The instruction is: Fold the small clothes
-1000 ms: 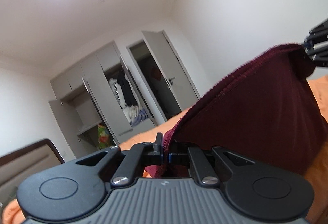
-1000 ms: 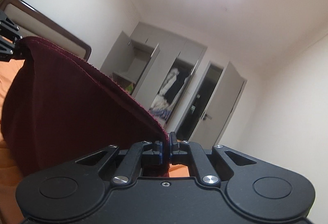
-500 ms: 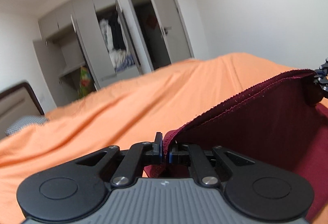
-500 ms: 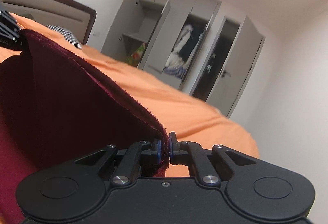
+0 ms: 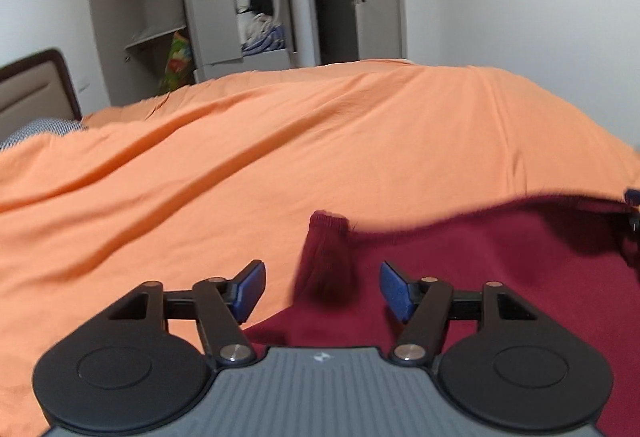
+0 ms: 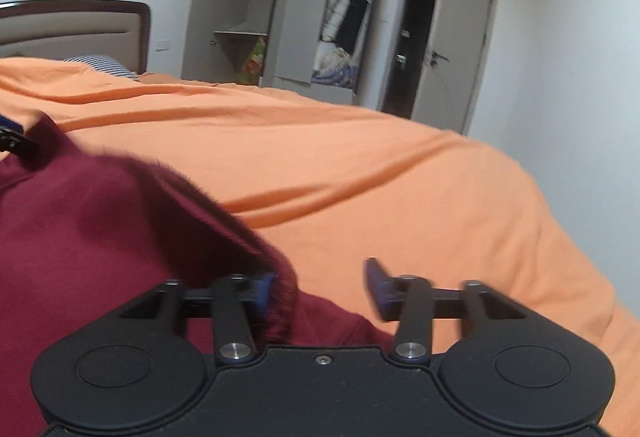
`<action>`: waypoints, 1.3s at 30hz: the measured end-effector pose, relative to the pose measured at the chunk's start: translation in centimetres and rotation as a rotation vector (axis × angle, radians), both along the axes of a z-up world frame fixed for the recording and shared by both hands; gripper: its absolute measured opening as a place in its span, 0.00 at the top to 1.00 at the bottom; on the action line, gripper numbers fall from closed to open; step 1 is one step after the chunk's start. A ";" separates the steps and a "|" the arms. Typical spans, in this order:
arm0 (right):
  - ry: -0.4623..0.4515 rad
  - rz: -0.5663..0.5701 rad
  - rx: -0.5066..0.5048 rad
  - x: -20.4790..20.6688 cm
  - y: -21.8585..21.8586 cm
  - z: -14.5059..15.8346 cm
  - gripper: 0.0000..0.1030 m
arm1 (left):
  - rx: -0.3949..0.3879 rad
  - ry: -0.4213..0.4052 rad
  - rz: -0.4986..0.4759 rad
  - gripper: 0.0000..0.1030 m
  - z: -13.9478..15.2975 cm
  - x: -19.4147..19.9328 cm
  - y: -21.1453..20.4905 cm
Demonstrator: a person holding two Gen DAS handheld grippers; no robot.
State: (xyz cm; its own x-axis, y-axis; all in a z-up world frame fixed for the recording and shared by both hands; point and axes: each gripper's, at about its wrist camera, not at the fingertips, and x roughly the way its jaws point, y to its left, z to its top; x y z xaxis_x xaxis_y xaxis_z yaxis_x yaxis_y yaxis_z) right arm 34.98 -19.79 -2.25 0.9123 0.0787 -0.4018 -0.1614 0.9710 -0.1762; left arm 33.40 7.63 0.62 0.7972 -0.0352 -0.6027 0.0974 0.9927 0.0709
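Maroon garment [image 5: 500, 277] lies spread on the orange bedspread [image 5: 280, 165], its folded edge raised and blurred in both wrist views. My left gripper [image 5: 322, 291] hangs over it with jaws spread wide, gripping nothing. My right gripper [image 6: 320, 293] is likewise released, its left pad [image 6: 264, 289] touching the cloth's edge.

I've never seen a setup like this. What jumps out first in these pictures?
The big orange bedspread fills both views. A dark red garment lies on it, right in front of the two black tools: the left tool and the right tool both stand open over its edge. Behind the bed, a grey wardrobe stands with its doors open.
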 end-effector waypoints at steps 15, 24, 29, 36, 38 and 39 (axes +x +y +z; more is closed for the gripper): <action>0.010 0.013 -0.014 -0.6 -1.3 0.8 0.01 | -0.005 0.014 0.122 0.05 -3.0 -3.4 1.6; -0.008 0.159 -0.208 -4.1 0.0 -1.4 0.01 | -0.142 0.024 0.171 0.00 -5.7 -4.1 3.4; -0.049 0.013 -0.256 -2.6 -0.2 -1.7 0.01 | -0.136 0.014 0.169 0.00 -6.3 -4.2 3.4; -0.080 -0.214 -0.256 -0.6 -1.7 -2.3 0.01 | -0.132 0.014 0.167 0.00 -6.4 -4.0 3.0; -0.103 -0.223 -0.300 -1.0 -1.3 -2.7 0.01 | -0.133 0.013 0.167 0.00 -6.4 -4.0 2.9; -0.105 -0.219 -0.309 -1.1 -1.1 -2.8 0.01 | -0.135 0.012 0.168 0.00 -6.4 -4.0 2.9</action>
State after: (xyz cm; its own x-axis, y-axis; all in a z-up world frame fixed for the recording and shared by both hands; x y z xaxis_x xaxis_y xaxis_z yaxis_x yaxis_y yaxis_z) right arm 33.86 -20.91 -5.09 0.9316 -0.2326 -0.2794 0.0786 0.8792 -0.4699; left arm 29.36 10.58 -5.74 0.7913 0.0166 -0.6112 -0.0701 0.9955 -0.0636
